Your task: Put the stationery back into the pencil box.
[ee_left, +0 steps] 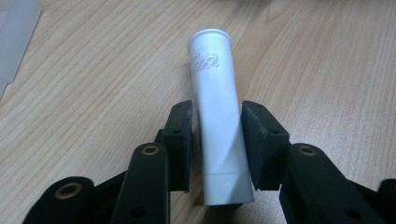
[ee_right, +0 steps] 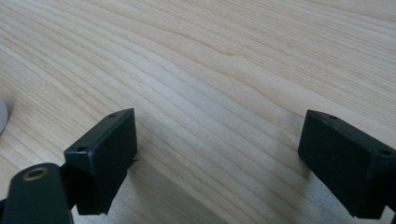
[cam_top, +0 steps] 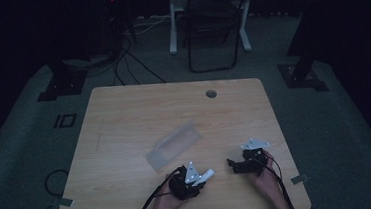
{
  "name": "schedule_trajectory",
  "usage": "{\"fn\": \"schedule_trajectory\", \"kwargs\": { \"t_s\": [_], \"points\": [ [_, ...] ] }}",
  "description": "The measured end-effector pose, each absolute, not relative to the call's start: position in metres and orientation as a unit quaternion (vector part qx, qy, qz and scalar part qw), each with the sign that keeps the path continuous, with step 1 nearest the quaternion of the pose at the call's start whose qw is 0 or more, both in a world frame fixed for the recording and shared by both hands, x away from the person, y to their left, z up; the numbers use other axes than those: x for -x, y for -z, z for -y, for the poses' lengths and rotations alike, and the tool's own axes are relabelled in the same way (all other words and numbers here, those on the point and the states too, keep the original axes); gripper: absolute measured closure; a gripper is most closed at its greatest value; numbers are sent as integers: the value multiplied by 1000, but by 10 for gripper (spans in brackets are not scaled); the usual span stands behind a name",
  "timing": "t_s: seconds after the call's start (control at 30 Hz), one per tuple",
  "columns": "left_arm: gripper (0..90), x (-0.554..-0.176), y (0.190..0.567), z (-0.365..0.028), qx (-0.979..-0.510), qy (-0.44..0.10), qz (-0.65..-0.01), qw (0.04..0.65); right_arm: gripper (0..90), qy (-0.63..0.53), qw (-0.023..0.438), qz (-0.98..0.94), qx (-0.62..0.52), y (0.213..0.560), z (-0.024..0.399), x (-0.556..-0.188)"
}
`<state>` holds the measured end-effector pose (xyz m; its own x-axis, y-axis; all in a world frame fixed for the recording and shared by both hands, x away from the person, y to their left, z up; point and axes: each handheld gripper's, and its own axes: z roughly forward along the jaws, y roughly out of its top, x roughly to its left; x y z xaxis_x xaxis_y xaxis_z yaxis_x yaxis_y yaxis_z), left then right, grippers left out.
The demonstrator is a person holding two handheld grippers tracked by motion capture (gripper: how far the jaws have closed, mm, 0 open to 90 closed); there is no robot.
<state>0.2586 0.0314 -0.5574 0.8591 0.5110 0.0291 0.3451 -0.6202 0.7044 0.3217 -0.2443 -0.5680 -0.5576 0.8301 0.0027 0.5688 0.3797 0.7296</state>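
A white plastic tube [ee_left: 217,116] with a flared open end and small print near that end lies on the wooden table [cam_top: 124,119]. My left gripper [ee_left: 217,135] has its two black pads against the tube's sides, around its lower half. In the high view the tube [cam_top: 207,174] sticks out to the right of the left gripper [cam_top: 199,179], near the table's front edge. My right gripper [cam_top: 233,165] rests a short way to the right, pointing left. Its jaws stand wide apart in the right gripper view [ee_right: 217,154], with only bare wood between them.
A clear plastic sleeve [cam_top: 173,144] lies flat at the table's middle, just beyond the left gripper; its corner shows as [ee_left: 14,28]. A round cable hole [cam_top: 211,93] sits near the far edge. A chair [cam_top: 212,27] and cables stand on the floor beyond.
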Motion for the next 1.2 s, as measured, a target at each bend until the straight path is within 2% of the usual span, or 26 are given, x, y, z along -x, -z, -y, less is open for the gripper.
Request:
{"fn": "schedule_trajectory", "kwargs": {
  "t_s": [0.17,1.2],
  "points": [
    [700,-260,557,-32,-892,-112,-241,366,117,-351,186,-809,-432,568,244,-322],
    [708,-256,547,-35,-889,-138,-227,373,117,-351,186,-809,-432,568,244,-322]
  ]
}}
